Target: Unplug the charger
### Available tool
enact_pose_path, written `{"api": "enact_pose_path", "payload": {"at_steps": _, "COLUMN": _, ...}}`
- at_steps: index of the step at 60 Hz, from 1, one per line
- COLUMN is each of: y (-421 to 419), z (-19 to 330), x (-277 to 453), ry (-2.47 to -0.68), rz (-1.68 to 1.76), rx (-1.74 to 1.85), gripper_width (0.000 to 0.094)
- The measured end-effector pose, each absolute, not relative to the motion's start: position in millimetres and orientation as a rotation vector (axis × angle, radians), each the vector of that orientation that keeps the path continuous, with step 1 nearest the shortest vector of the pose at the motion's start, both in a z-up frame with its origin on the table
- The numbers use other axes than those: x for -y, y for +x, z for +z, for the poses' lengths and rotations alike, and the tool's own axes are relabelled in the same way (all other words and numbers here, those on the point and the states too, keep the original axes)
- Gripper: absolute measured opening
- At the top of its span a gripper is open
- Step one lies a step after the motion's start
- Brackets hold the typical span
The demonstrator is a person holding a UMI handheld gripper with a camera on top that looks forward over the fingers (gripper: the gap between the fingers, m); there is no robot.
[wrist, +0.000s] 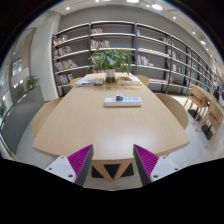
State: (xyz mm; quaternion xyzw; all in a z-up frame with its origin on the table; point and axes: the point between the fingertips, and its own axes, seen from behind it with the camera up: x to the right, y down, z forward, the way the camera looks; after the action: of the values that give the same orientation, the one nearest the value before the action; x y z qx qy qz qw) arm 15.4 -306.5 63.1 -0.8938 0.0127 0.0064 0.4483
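At the far left of the frame a small potted plant (32,82) stands by a bright window. A long wooden worktop (95,125) fills the middle, running away from the camera. On it, right of centre, lies a white power strip (123,100) with small things plugged into it — whether one is the charger cannot be told. Beyond it sit flat papers or books (103,79) and a leafy green plant (112,60). Bookshelves (130,45) line the back wall. Wooden chairs (203,103) stand at right. The gripper (113,161) hangs at the bottom centre — jaws released, spread apart, grasping nothing, well short of the strip.
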Motion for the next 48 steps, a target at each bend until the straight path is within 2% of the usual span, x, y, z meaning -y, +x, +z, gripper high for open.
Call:
{"api": "enact_pose_path", "payload": {"at_steps": 2, "y": 23, "z": 56, "x": 288, "ry": -2.219, "rz": 0.005, "rx": -0.042, "gripper_width": 0.0791}}
{"api": "enact_pose_path", "payload": {"at_steps": 3, "y": 38, "z": 73, "x": 290, "ry": -2.232, "rz": 0.005, "rx": -0.043, "gripper_width": 0.0787}}
{"api": "enact_pose_path", "payload": {"at_steps": 9, "y": 42, "z": 51, "x": 220, "ry": -2.230, "rz": -0.010, "rx": -0.061, "gripper_width": 0.0773}}
{"api": "enact_pose_path", "payload": {"at_steps": 30, "y": 57, "z": 46, "x": 13, "ry": -2.181, "rz": -0.015, "rx": -0.003, "gripper_width": 0.0716}}
{"api": "enact_pose_path", "payload": {"at_steps": 36, "y": 54, "z": 31, "x": -11, "ry": -2.209, "rz": -0.018, "rx": 0.024, "gripper_width": 0.0575}}
{"api": "enact_pose_path", "payload": {"at_steps": 38, "y": 54, "z": 25, "x": -13, "ry": -2.222, "rz": -0.018, "rx": 0.024, "gripper_width": 0.0443}}
{"api": "enact_pose_path", "payload": {"at_steps": 39, "y": 52, "z": 26, "x": -21, "ry": -2.210, "rz": 0.005, "rx": 0.016, "gripper_width": 0.0332}}
{"api": "enact_pose_path", "payload": {"at_steps": 40, "y": 55, "z": 25, "x": -22, "ry": -2.214, "rz": -0.003, "rx": -0.010, "gripper_width": 0.0329}}
{"api": "enact_pose_path", "payload": {"at_steps": 41, "y": 54, "z": 27, "x": -18, "ry": -2.205, "rz": -0.008, "rx": -0.014, "gripper_width": 0.0246}}
{"api": "enact_pose_path", "payload": {"at_steps": 48, "y": 53, "z": 25, "x": -19, "ry": -2.197, "rz": 0.011, "rx": -0.009, "gripper_width": 0.0171}}
